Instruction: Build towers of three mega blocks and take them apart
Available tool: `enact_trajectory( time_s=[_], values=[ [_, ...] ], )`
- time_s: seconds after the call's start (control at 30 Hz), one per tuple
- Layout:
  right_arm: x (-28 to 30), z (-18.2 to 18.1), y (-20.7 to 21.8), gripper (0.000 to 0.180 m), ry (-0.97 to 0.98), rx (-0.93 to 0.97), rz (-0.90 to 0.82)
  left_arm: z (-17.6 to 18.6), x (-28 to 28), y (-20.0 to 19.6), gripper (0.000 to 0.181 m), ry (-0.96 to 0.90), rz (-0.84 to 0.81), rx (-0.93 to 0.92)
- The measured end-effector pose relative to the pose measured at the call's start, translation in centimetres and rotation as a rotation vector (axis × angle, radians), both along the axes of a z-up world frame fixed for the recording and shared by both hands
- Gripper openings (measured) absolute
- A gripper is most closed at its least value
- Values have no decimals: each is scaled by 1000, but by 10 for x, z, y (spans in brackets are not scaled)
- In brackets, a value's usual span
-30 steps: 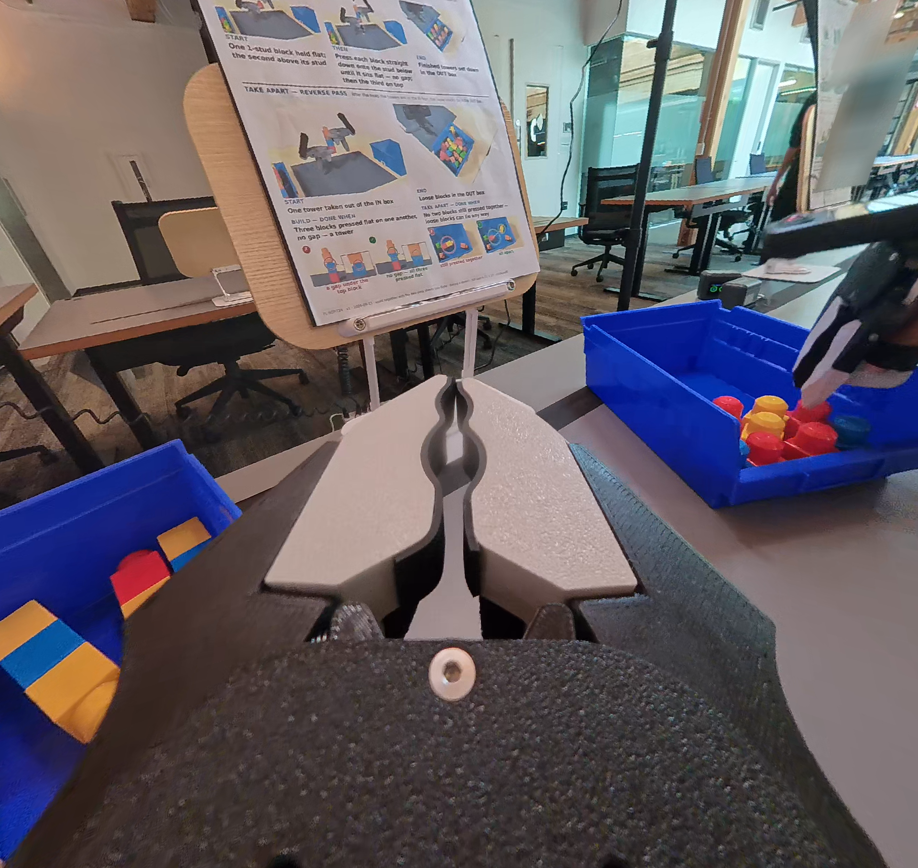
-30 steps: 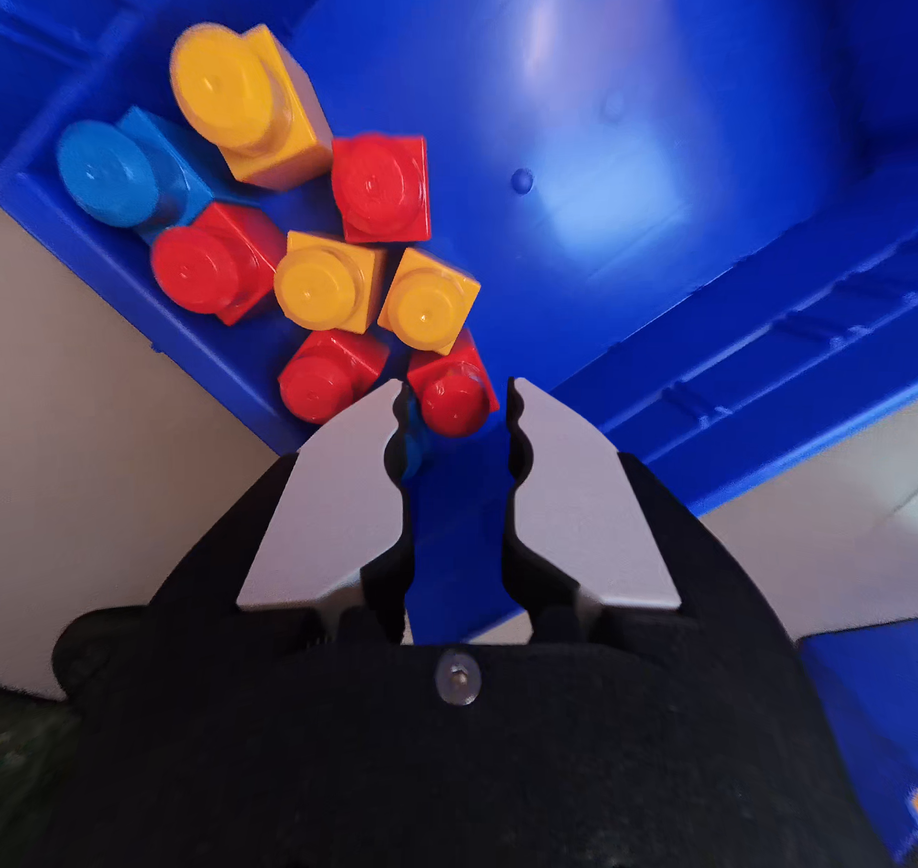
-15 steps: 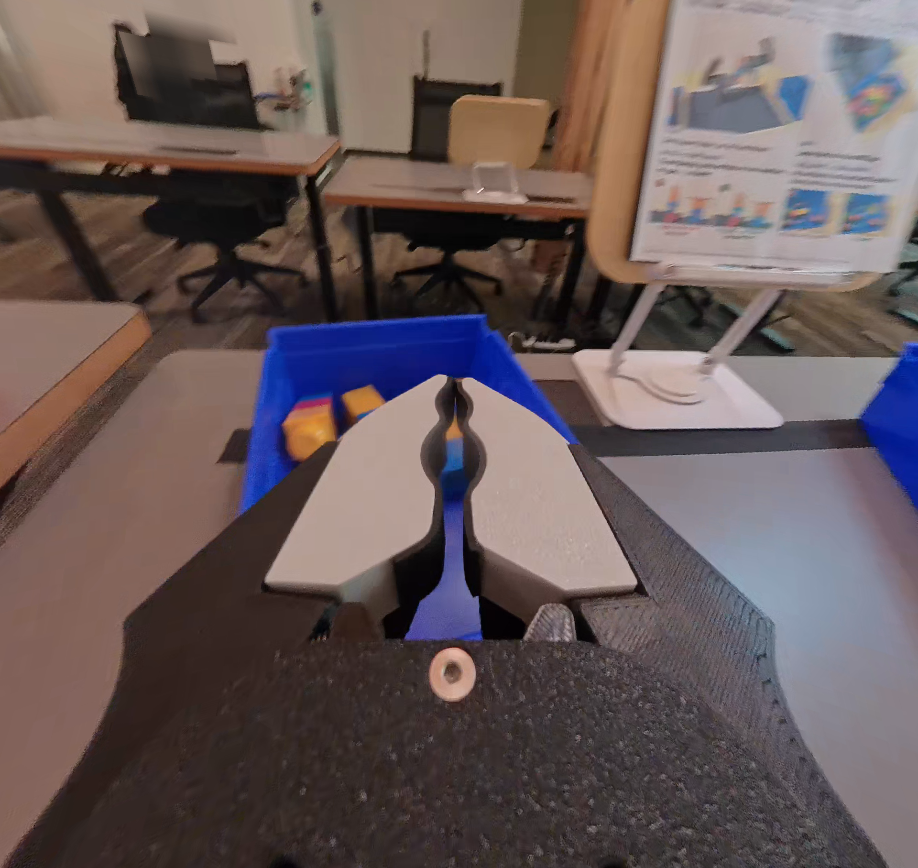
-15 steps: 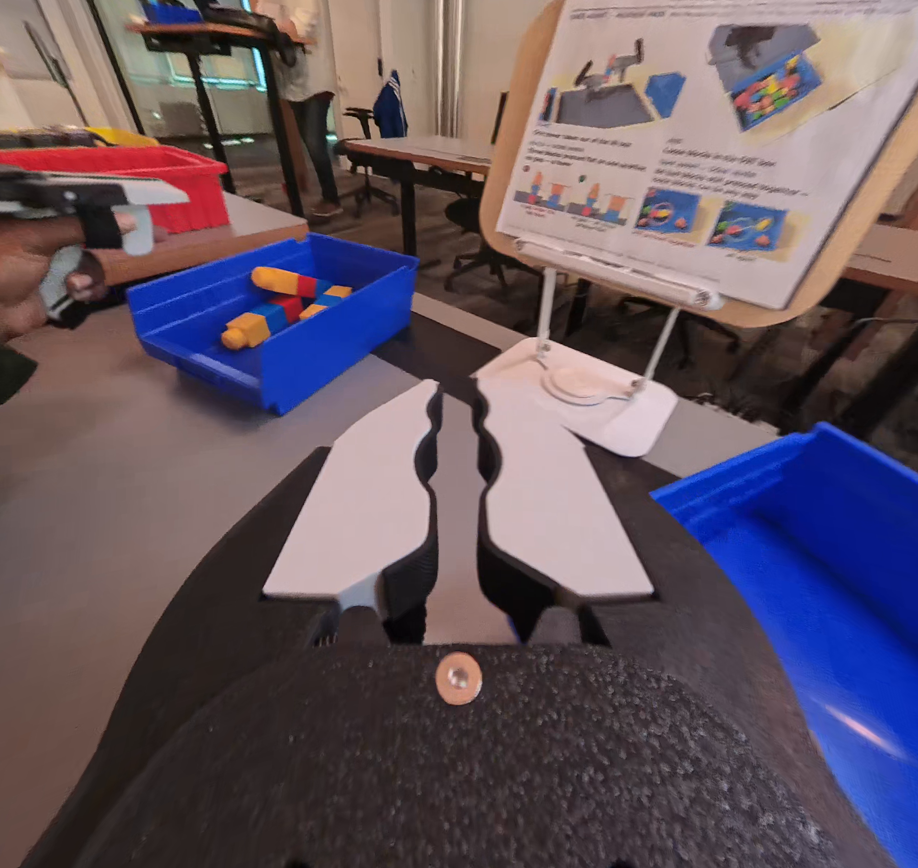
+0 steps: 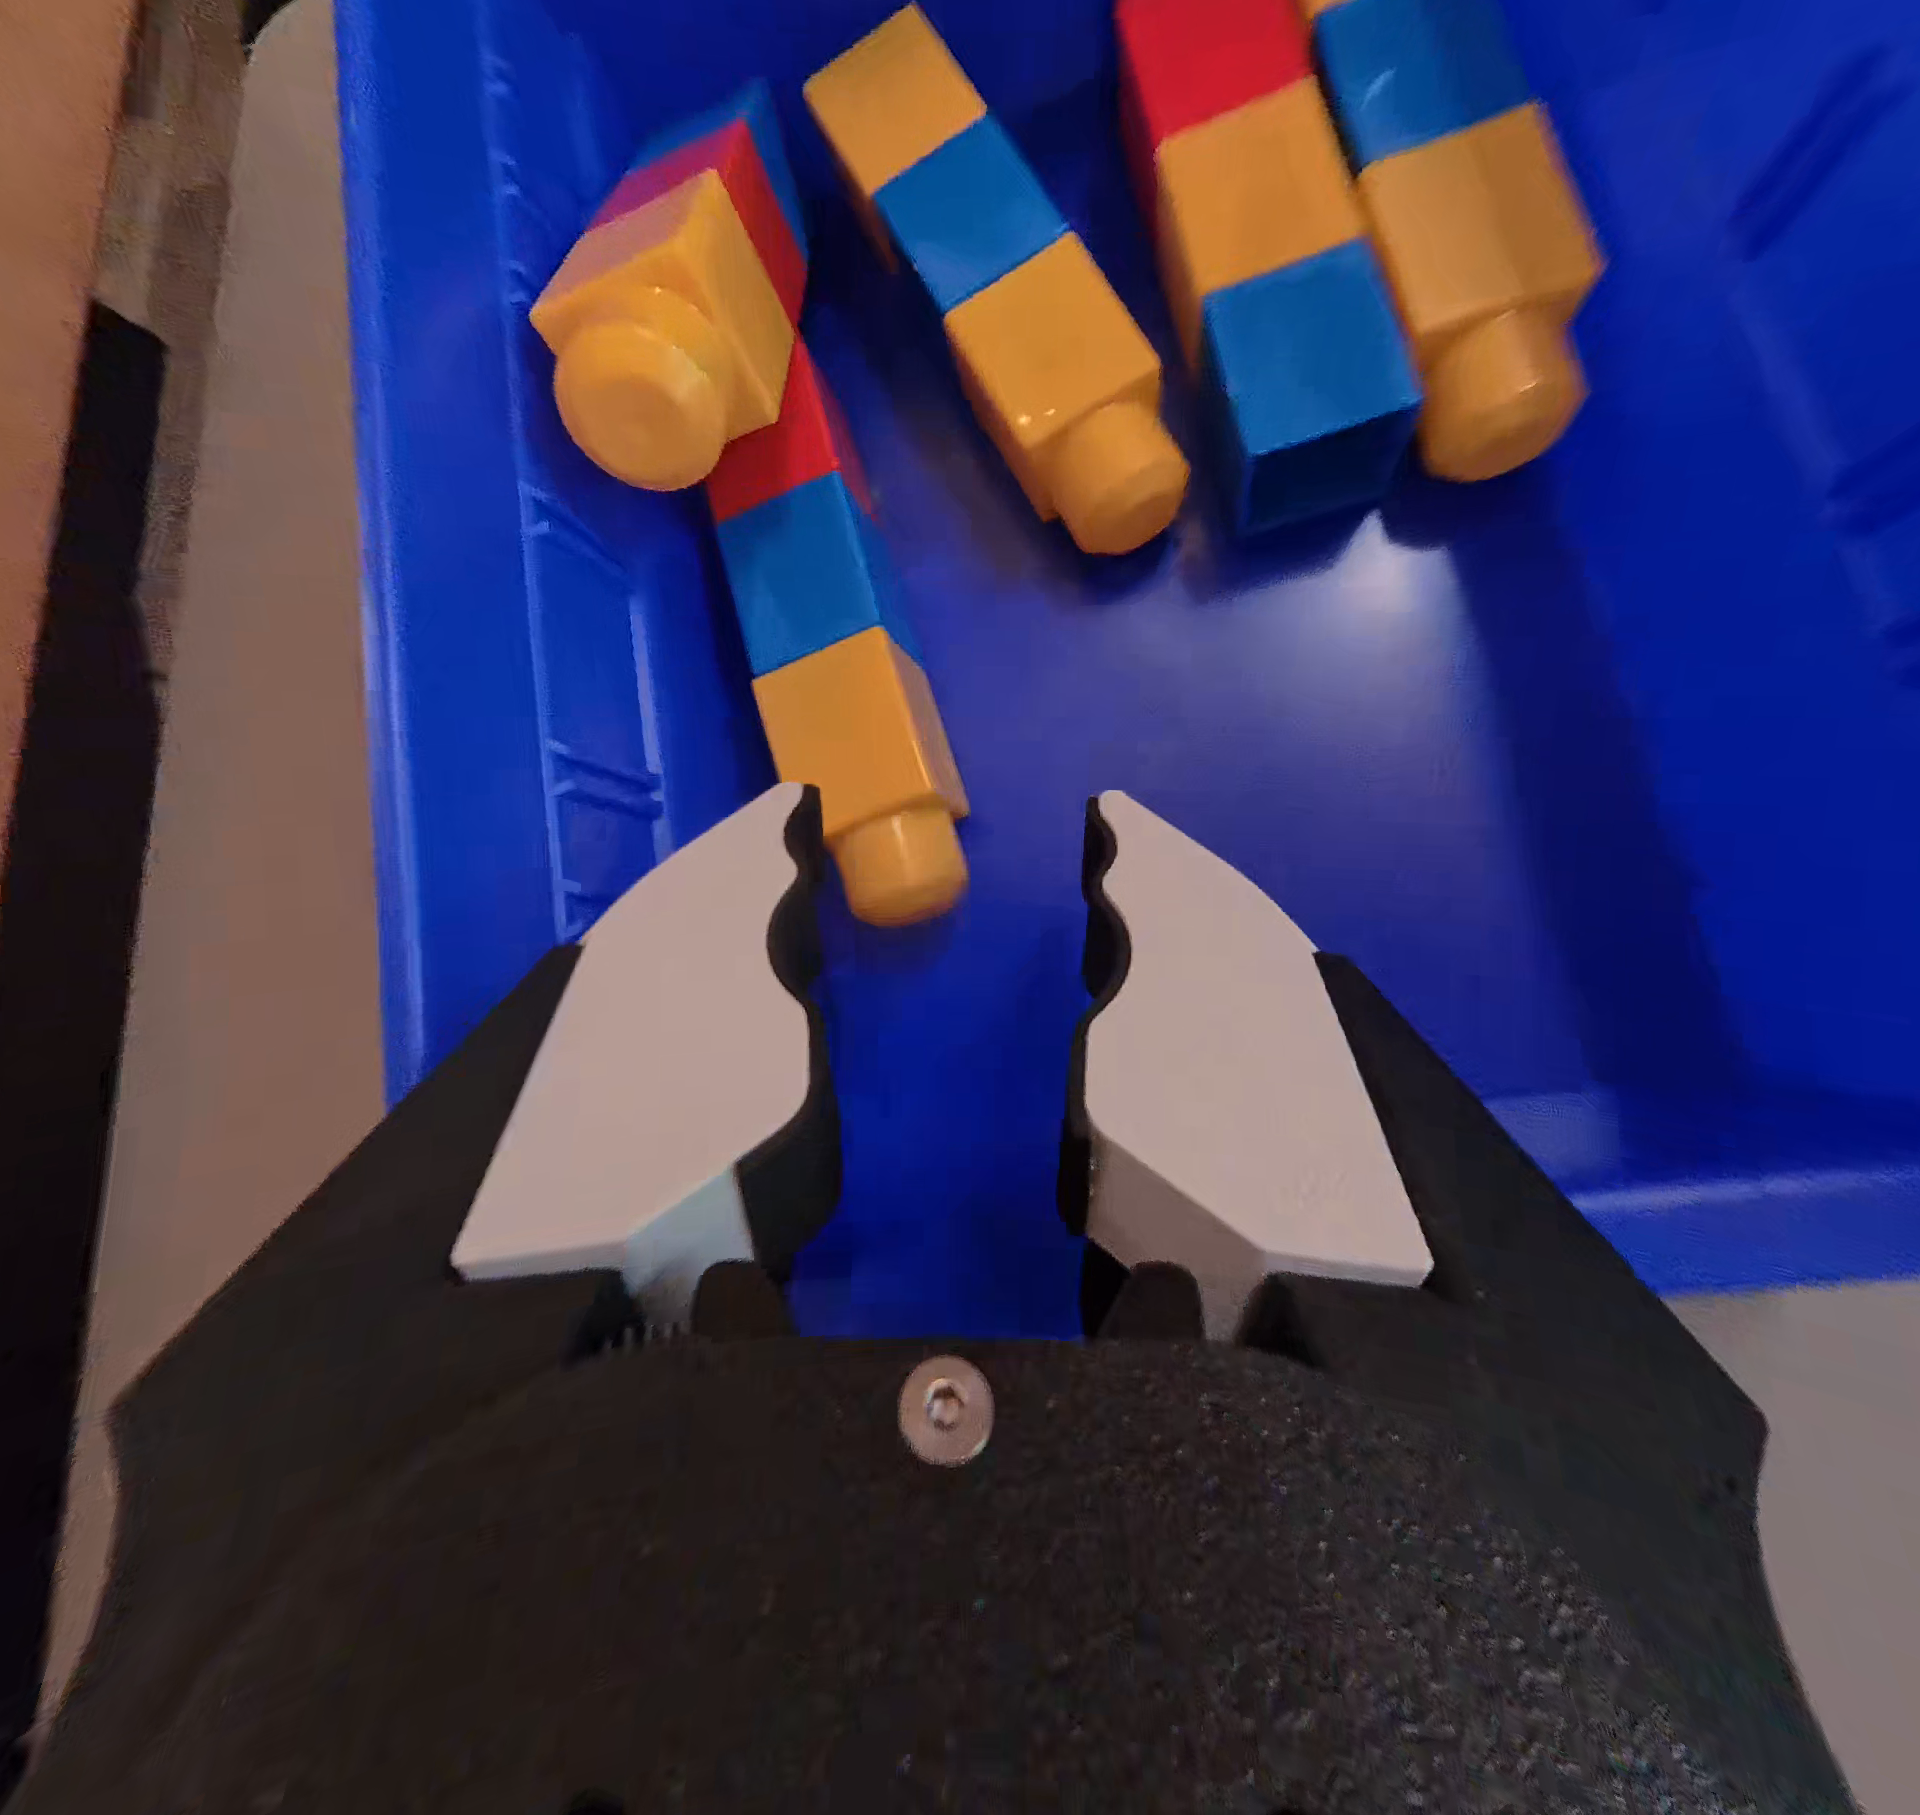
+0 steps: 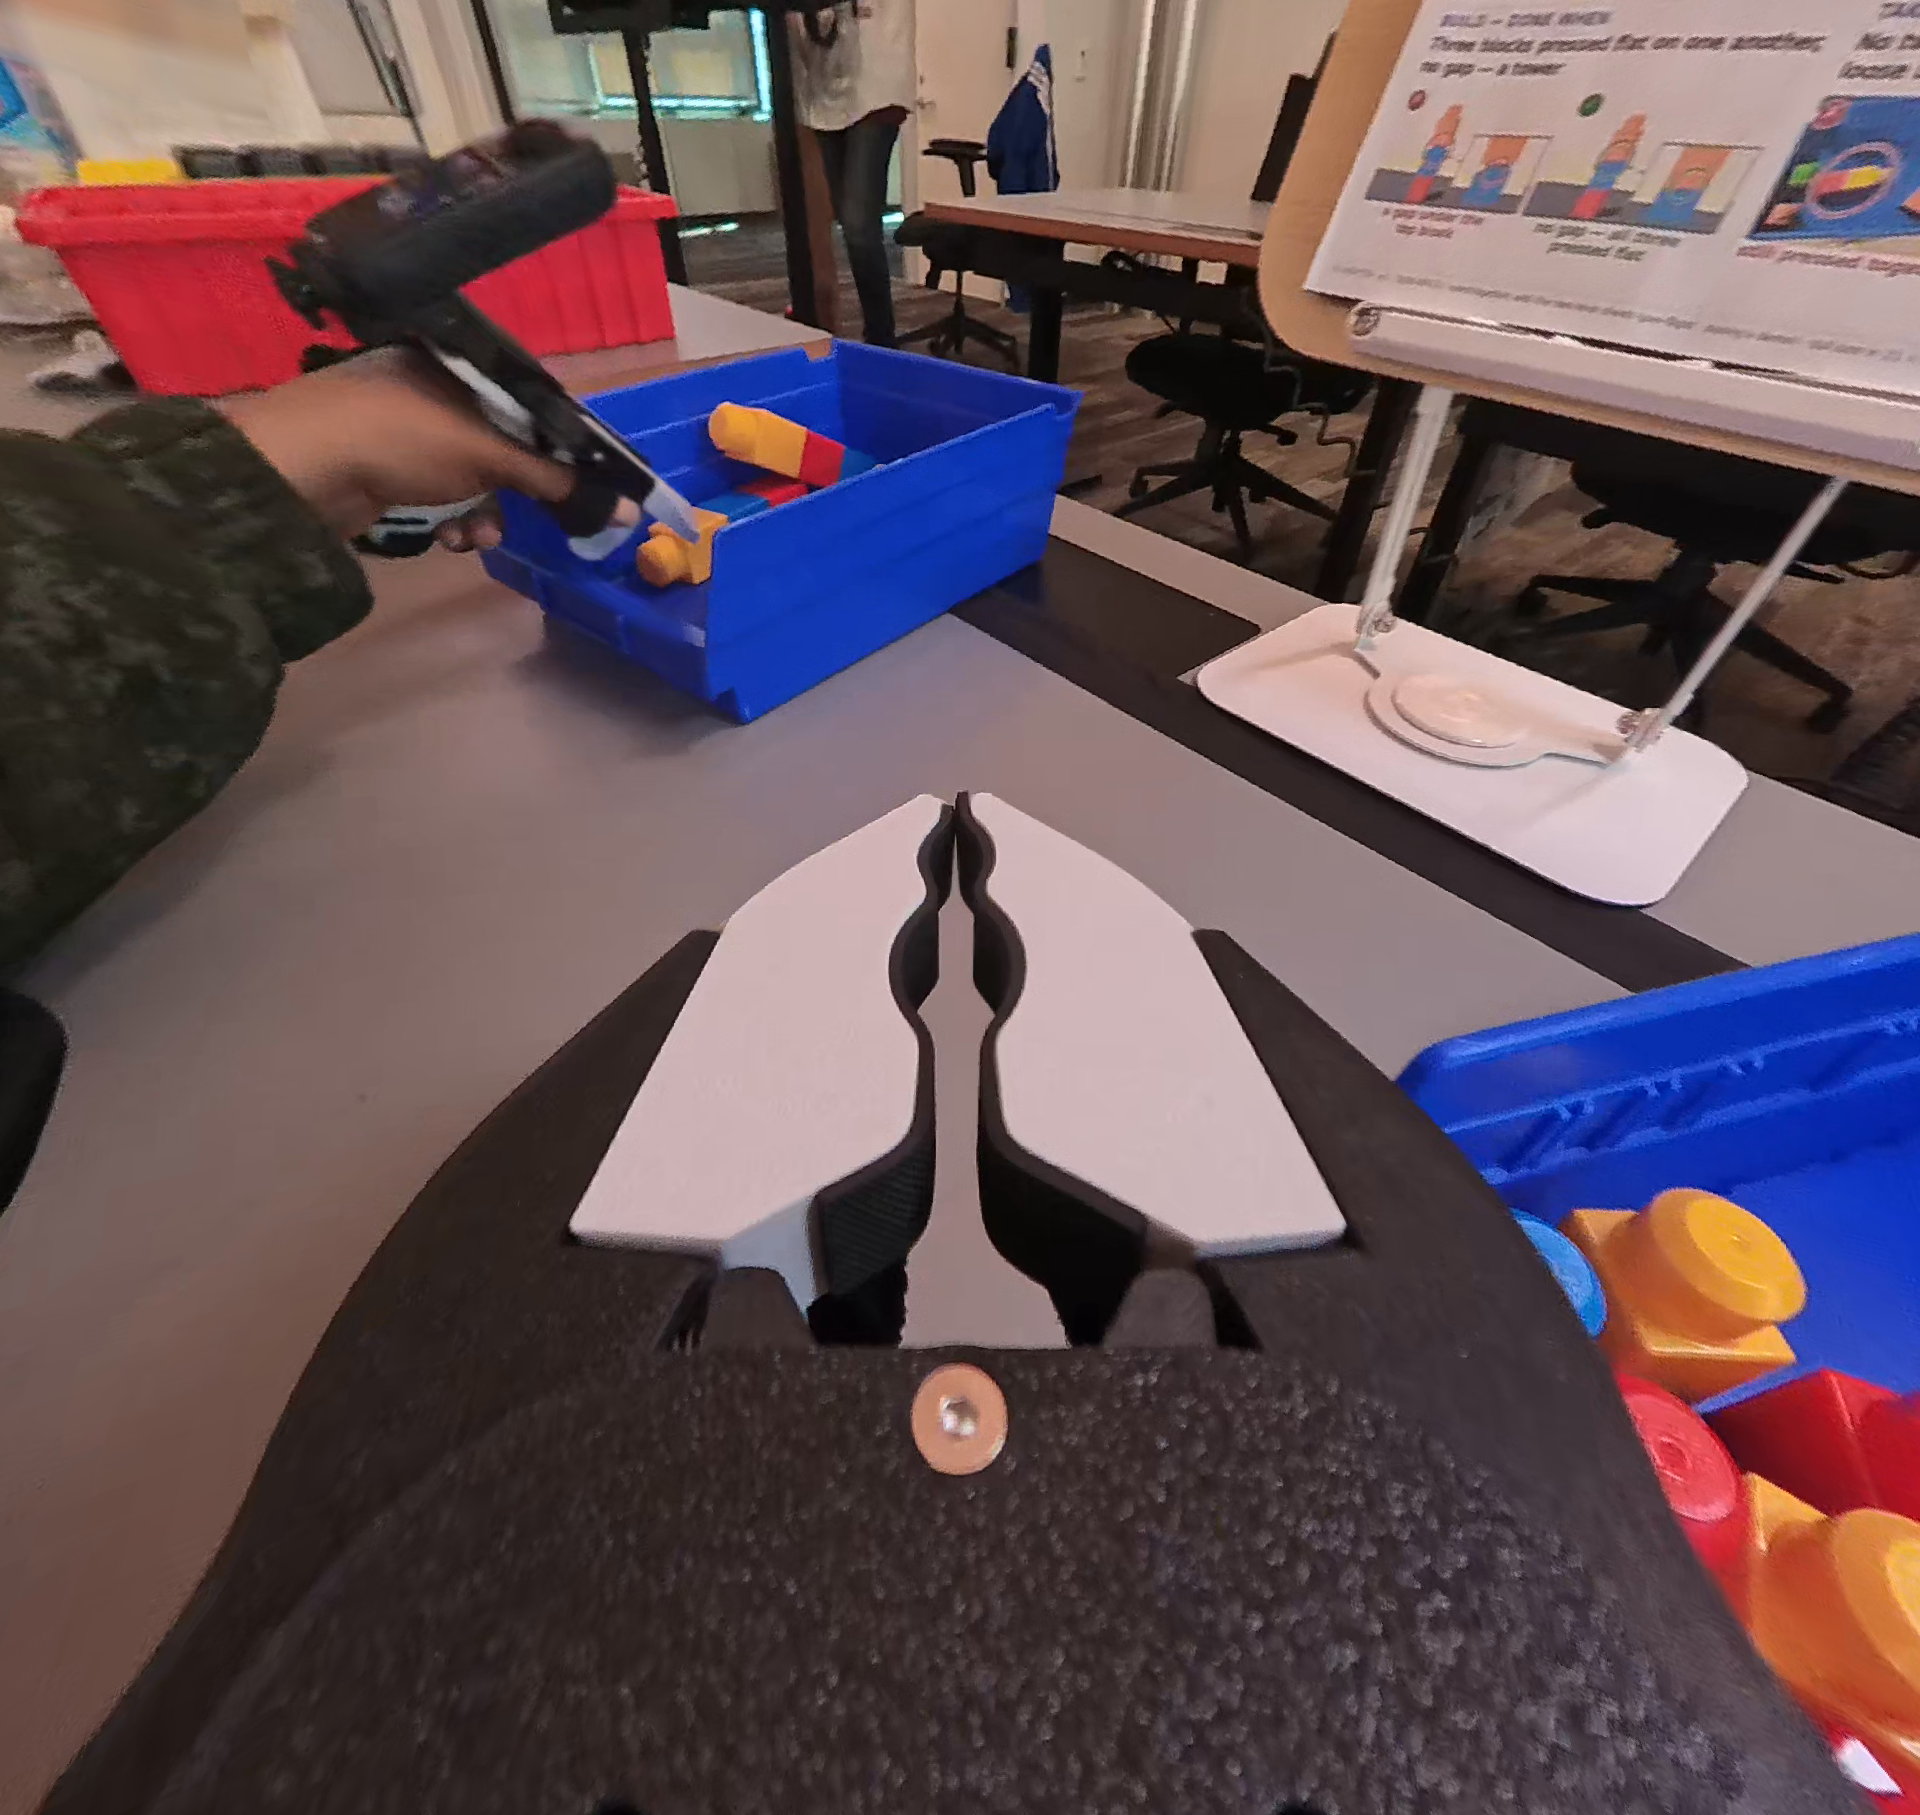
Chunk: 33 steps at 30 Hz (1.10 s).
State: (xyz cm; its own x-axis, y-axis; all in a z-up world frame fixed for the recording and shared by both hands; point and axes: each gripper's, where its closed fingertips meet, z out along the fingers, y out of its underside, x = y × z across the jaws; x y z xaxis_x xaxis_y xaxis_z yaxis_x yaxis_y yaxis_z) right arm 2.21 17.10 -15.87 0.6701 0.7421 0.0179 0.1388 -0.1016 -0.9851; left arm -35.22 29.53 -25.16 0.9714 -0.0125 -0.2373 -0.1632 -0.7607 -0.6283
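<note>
Left tool (image 5: 945,820) gapes over a red-blue-yellow tower (image 5: 821,622) lying along the bin's (image 5: 457,622) left wall.
Right tool (image 6: 954,809) hangs pressed closed, empty, above the desk (image 6: 416,882).

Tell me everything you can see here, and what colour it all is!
Towers: five, made of yellow, blue and red blocks, lying in the left bin.
Left bin: one, blue, on the table.
Loose blocks: several, yellow, red and blue, in the right bin.
Right bin: one, blue, table's right side.
Table: one, grey.
Instruction sheet stand: one, white base, at the table's back.
Red tub: one, behind.
Left gripper: jaws open, over the left bin.
Right gripper: jaws shut, empty.
</note>
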Motion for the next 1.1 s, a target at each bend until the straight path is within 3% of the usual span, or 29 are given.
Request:
enact_trajectory(
  time_s=[0.27,0.47,0.73,0.93,1.1],
  values=[
    [-14,-7,-9,0,-73,14,76,-28,-22,20,63,184,54,-257],
    [-14,-6,-14,0,-82,26,97,-28,-49,25,44,486,40,-366],
    [-12,-7,-12,0,-72,11,93,-25,-56,35,40,778,-100,-445],
    [-6,-8,-8,0,-66,6,78,-18,-49,28,39,832,-192,-429],
    [-3,-7,-6,0,-51,6,70,10,-25,4,36,817,-285,-385]
  ],
)
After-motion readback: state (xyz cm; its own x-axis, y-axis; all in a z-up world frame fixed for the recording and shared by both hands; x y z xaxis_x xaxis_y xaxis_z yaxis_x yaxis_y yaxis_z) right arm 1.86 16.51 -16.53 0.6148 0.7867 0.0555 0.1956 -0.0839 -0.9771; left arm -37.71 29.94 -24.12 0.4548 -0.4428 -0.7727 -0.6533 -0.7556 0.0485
